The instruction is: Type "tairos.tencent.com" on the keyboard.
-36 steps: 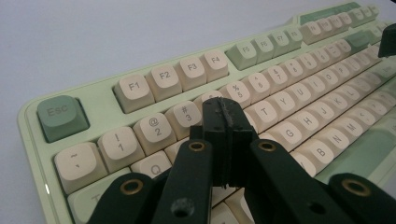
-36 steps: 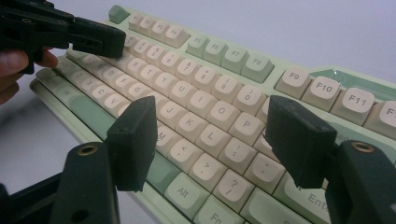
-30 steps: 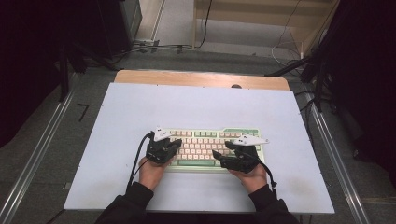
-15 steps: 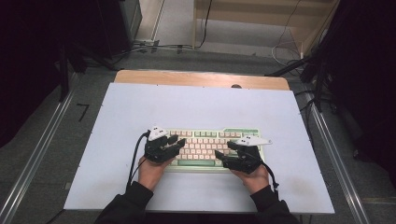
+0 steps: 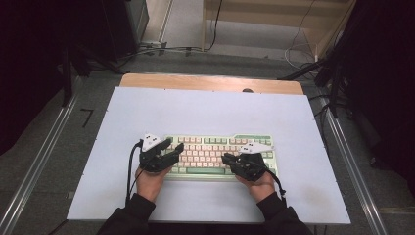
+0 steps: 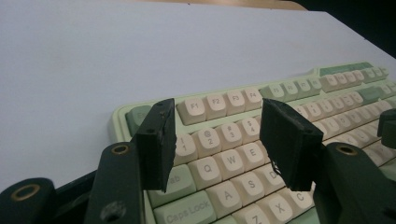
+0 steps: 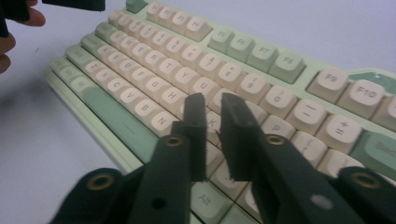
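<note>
A pale green keyboard with cream keys lies on the white tabletop, near its front. My left gripper hovers over the keyboard's left end. In the left gripper view its jaws stand wide apart above the number and QWE keys with nothing between them; they have just been opening. My right gripper sits over the right half of the keyboard. Its jaws have just been closing and leave only a thin slit, empty, above the keys near K and the Alt key.
A wooden strip borders the table's far edge. Metal rails run along both sides on the floor, with cables and dark equipment beyond. The person's left hand appears at the top left of the right gripper view.
The left gripper's jaws have spread open and it has shifted a little over the keyboard's left end. The right gripper's jaws have drawn almost together; that hand has stayed in place.
</note>
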`<state>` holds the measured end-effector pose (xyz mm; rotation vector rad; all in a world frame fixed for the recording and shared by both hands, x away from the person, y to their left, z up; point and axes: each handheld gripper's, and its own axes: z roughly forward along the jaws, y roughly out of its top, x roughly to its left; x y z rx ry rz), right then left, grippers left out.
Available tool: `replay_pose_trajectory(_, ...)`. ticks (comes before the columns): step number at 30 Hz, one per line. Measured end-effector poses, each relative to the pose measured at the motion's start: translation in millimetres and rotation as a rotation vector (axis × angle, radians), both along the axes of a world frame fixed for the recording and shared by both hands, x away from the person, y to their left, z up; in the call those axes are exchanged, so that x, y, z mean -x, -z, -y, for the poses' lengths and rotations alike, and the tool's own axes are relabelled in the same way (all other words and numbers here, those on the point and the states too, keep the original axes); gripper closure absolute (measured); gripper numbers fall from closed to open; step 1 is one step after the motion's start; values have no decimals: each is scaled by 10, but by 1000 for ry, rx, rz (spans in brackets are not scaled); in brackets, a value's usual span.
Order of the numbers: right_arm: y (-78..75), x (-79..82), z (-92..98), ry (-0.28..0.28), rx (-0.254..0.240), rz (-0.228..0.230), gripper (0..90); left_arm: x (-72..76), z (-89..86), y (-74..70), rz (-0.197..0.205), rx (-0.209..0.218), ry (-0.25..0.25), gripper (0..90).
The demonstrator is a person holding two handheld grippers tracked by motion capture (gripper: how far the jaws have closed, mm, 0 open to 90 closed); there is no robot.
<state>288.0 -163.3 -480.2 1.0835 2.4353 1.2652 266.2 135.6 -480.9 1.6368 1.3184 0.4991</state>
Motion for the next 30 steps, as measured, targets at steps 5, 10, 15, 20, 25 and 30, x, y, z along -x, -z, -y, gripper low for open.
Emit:
replay_pose_trajectory(5,14,-3,-102,-37,3,-4,876,43,-34,10,-6,-3,-8,464)
replay_pose_trajectory(10,31,2,-189,-62,11,-10,876,64,-45,15,-7,-3,-5,464)
replay_pose_trajectory(15,50,0,-248,-81,18,-14,876,70,-36,21,-12,-4,4,464)
replay_pose_trajectory(20,71,1,-304,-90,31,-17,876,69,-21,27,-14,-9,8,464)
replay_pose_trajectory(25,84,5,-347,-100,40,-12,876,67,-23,27,-16,-9,11,465)
replay_pose_trajectory(30,103,0,-369,-98,50,-17,876,65,-30,28,-18,-9,13,466)
